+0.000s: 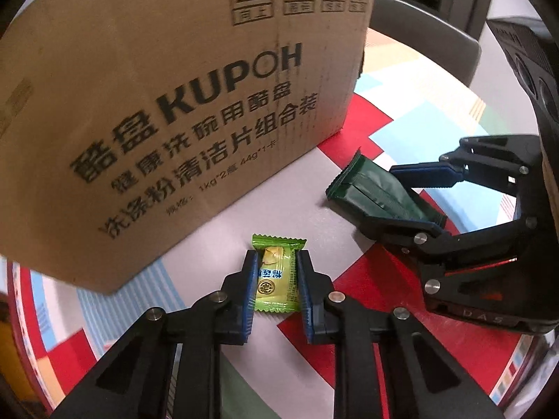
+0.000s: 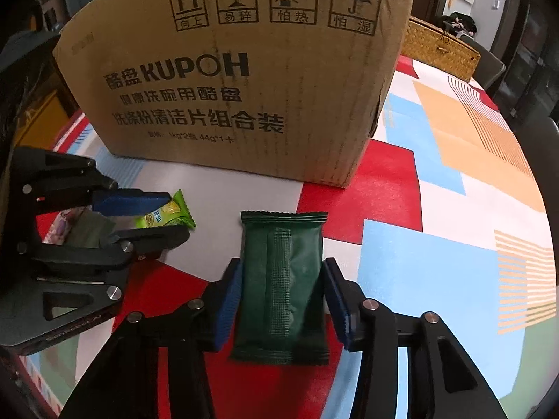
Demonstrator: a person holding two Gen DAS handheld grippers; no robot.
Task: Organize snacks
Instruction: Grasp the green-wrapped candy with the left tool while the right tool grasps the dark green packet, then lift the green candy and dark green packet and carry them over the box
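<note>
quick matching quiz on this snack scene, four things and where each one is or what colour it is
Things:
1. lime-green candy packet
2. dark green snack pouch
3. cardboard box
4. wicker basket

Matches:
A. behind the box, at the right
B. between the left hand-held gripper's pads
C. brown, printed KUPOH
D. between the right hand-held gripper's pads

Pairs: 1-B, 2-D, 3-C, 4-A

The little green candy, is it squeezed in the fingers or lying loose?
Squeezed. Both blue fingers of the left gripper press the green candy's sides, on the table.
</note>
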